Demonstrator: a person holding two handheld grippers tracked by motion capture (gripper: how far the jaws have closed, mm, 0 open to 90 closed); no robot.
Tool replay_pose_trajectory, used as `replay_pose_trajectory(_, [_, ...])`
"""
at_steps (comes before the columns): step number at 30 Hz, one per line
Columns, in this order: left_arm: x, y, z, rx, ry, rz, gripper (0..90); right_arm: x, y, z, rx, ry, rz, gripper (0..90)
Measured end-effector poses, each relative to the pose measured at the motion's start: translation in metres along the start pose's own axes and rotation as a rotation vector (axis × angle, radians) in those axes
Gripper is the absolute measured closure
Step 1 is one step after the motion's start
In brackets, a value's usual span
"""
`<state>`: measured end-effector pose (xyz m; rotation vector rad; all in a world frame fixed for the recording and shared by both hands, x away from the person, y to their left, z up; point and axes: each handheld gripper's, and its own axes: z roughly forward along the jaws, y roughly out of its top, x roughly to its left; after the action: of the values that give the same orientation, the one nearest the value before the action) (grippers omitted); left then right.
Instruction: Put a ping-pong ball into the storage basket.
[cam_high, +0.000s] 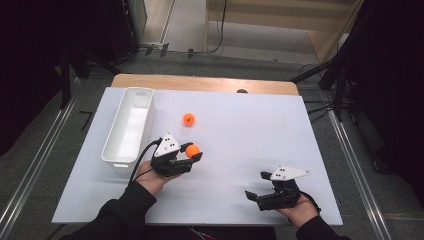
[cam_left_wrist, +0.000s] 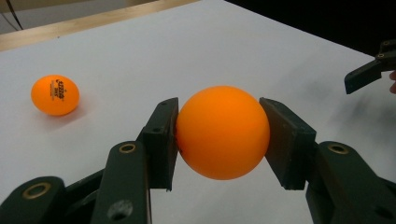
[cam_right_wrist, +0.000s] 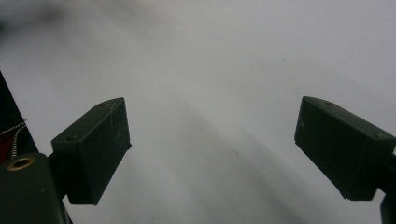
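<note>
Your left claw (cam_high: 192, 156) pinches an orange ball (cam_high: 193, 150); seen from the left gripper view, both pads press flat against the ball's (cam_left_wrist: 223, 132) sides, one on each side, and the ball sits clear of the white sheet beneath it. From above, this claw lies near the middle of the desk (cam_high: 240, 165), just right of the near end of the long white bin (cam_high: 128, 125), with your left hand (cam_high: 150, 177) behind it.

A second orange ball (cam_high: 188, 119), bearing dark print, rests alone on the sheet, beyond the held ball and apart from it; the left gripper view places it (cam_left_wrist: 55, 94) to the left of the jaws.

Your right claw (cam_high: 256, 186) rests low at the near right part of the desk, well apart from both balls, held by your right hand (cam_high: 298, 210). Its jaws stand spread wide, and the right gripper view (cam_right_wrist: 210, 144) shows bare white surface between the two pads.
</note>
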<state>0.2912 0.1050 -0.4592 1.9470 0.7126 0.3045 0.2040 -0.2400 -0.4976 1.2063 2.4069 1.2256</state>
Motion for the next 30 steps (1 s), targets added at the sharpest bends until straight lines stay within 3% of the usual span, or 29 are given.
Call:
replay_pose_trajectory(13, [0.004, 0.005, -0.009, 0.024, 0.002, -0.009, 50.5, 0.000, 0.000, 0.001, 0.001, 0.001, 0.004, 9.0])
replay_pose_trajectory(20, [0.006, 0.012, -0.017, 0.008, 0.008, -0.014, 50.6, 0.000, 0.000, 0.000, 0.004, -0.005, 0.012, 9.1])
replay_pose_trajectory(30, [0.009, 0.017, -0.019, 0.030, 0.041, -0.029, 50.6, 0.000, 0.000, 0.001, 0.006, -0.003, -0.002, 9.1])
